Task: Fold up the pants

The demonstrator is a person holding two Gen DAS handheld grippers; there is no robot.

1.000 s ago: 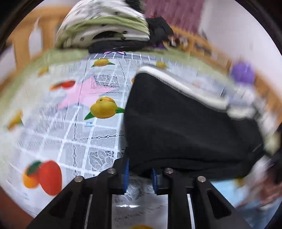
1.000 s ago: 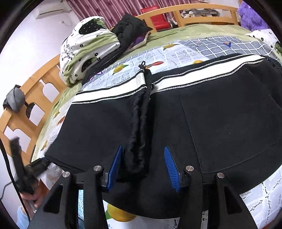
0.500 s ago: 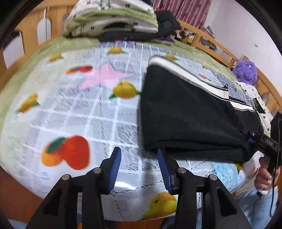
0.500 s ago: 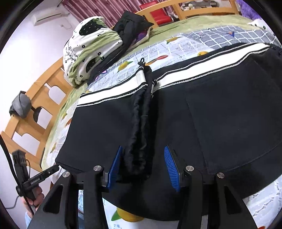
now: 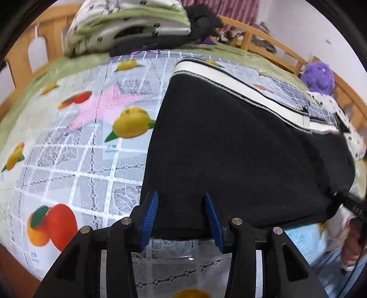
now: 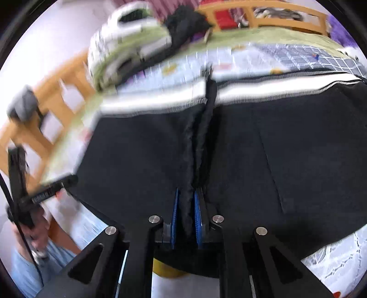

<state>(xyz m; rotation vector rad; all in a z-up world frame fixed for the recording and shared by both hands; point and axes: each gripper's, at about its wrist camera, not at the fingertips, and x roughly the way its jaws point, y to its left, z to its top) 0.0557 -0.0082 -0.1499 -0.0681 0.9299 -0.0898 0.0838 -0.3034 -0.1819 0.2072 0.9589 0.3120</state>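
- Pants (image 5: 240, 149), black with a white waistband, lie spread across the fruit-print bedcover (image 5: 75, 160), near edge right at the front of the bed.
- Left gripper (image 5: 181, 213) sits at the near left hem, blue pads wide apart, the cloth's edge lying between them, nothing clamped.
- Right gripper (image 6: 185, 220) is pinched tight on a raised ridge of the pants' black fabric at the middle.
- Folded bedding (image 5: 128, 25) piled at the far end.

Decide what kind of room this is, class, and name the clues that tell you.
Most likely a bedroom. The black pants lie on a bed with a fruit-print cover, wooden bed rails surround it, and folded bedding is piled at the far end.
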